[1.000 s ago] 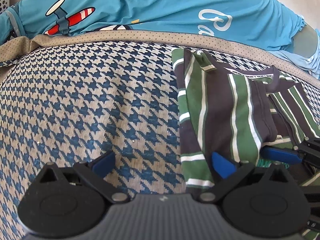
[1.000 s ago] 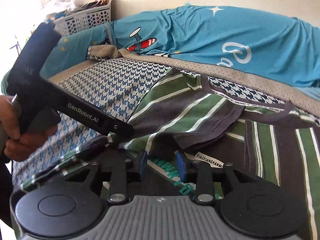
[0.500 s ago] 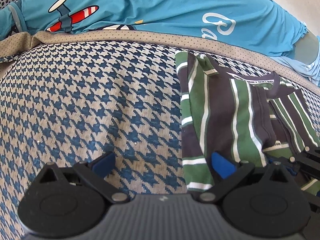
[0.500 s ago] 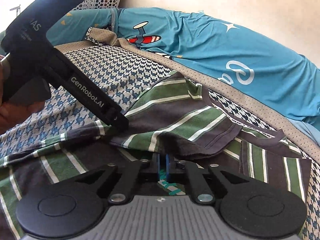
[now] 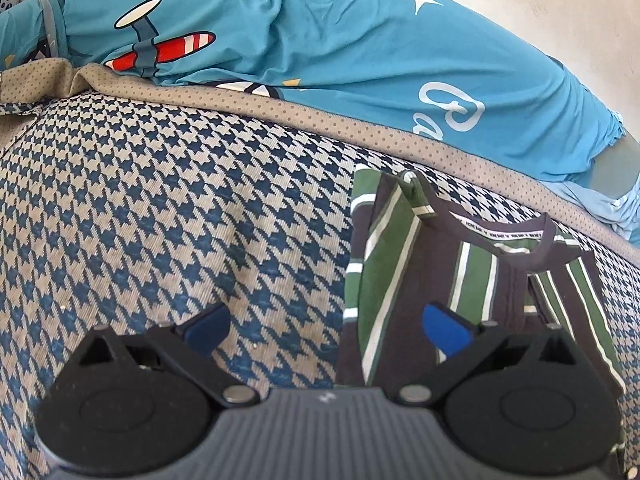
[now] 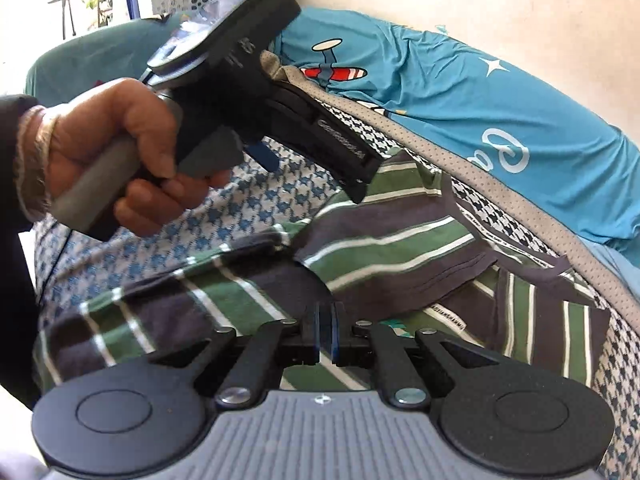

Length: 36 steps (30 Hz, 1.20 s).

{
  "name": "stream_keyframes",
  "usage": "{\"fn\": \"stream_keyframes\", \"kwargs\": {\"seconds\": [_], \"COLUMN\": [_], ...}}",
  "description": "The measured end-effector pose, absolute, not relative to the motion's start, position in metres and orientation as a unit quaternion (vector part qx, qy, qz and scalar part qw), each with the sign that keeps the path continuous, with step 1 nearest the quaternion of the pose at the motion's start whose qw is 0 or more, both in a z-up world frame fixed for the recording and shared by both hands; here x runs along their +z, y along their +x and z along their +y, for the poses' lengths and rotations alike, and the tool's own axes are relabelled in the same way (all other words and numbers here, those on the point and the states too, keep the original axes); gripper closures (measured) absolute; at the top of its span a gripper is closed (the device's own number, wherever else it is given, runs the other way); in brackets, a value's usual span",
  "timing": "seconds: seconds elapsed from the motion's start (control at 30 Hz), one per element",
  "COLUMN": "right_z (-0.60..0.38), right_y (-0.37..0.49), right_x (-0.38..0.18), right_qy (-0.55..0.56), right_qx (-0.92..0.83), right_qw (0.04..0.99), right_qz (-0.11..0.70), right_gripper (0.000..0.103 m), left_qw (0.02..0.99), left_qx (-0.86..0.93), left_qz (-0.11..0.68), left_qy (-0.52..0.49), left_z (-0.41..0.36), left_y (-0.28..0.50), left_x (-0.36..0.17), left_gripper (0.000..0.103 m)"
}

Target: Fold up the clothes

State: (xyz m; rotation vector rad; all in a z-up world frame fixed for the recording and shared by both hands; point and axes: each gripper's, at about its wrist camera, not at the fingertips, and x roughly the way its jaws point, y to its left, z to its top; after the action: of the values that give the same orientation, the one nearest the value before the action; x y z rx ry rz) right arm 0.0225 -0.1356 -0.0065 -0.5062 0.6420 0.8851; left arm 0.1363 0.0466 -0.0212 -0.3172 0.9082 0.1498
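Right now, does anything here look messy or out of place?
The striped shirt lies rumpled, not flat: one fold flops over its middle, and the collar sits crooked. The right gripper is shut on a bunched bit of it. The left gripper is open, holding nothing. Nothing looks torn or spilled.

The shirt lies on the bedcover, before the pillow.
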Motion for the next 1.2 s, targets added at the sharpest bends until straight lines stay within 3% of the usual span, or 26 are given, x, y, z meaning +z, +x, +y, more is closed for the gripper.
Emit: {"fn": "stream_keyframes", "kwargs": {"seconds": [0.27,0.5,0.93,1.2], "right_z": [-0.131,-0.143,-0.126,-0.105], "right_y": [0.020,0.033,0.023,0.035], "right_x": [-0.024,-0.017,-0.019,-0.034], "right_qy": [-0.255,-0.195,-0.162,-0.094], "right_qx": [0.382,0.373,0.412,0.453], "right_qw": [0.829,0.844,0.850,0.821], "right_qz": [0.320,0.333,0.285,0.336], "right_gripper": [0.096,0.084,0.081,0.081], "left_qw": [0.885,0.881,0.861,0.865], "left_qx": [0.096,0.161,0.230,0.189], "left_qz": [0.438,0.437,0.438,0.438], "left_qy": [-0.125,-0.078,-0.118,-0.155], "left_z": [0.042,0.048,0.079,0.082], "left_y": [0.146,0.151,0.148,0.146], "left_x": [-0.032,-0.042,-0.047,-0.039], "left_gripper": [0.000,0.000,0.000,0.000]}}
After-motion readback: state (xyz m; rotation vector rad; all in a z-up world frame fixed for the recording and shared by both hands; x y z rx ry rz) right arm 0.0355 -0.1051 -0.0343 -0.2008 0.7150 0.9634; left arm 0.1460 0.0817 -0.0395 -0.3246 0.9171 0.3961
